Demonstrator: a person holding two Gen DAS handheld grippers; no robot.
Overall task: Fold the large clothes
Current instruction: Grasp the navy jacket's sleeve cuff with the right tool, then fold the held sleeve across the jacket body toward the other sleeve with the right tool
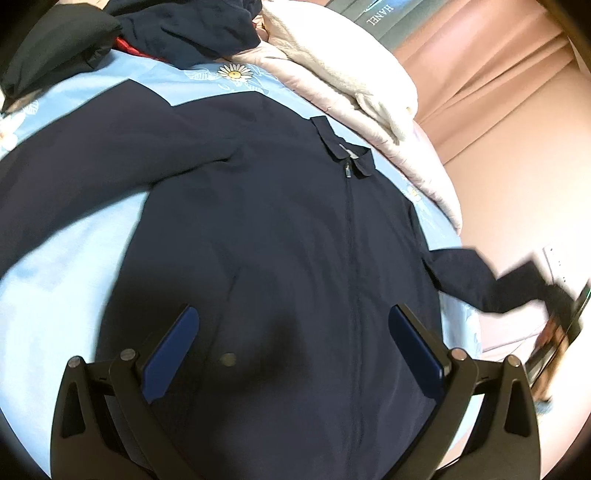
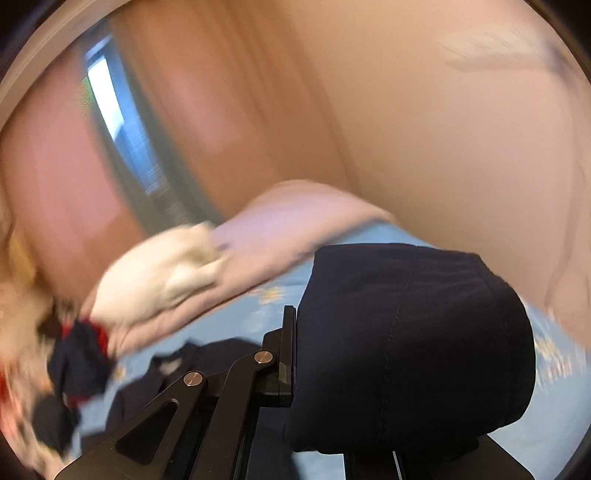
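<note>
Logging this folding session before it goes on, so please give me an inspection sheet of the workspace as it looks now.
Surface: light blue daisy-print sheet on a bed.
Job's things: navy zip jacket lying front up, zipped; its sleeve lifted off the side.
Clutter: cream blanket on pink quilt; pile of dark clothes at the far end.
Grippers: left tongs open above the jacket; right tongs shut on the sleeve.
Cables: nothing seen.
Surroundings: pink curtains; wall socket.

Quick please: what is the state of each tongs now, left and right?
Left tongs: open, holding nothing, above the jacket.
Right tongs: closed on the jacket's sleeve.
</note>
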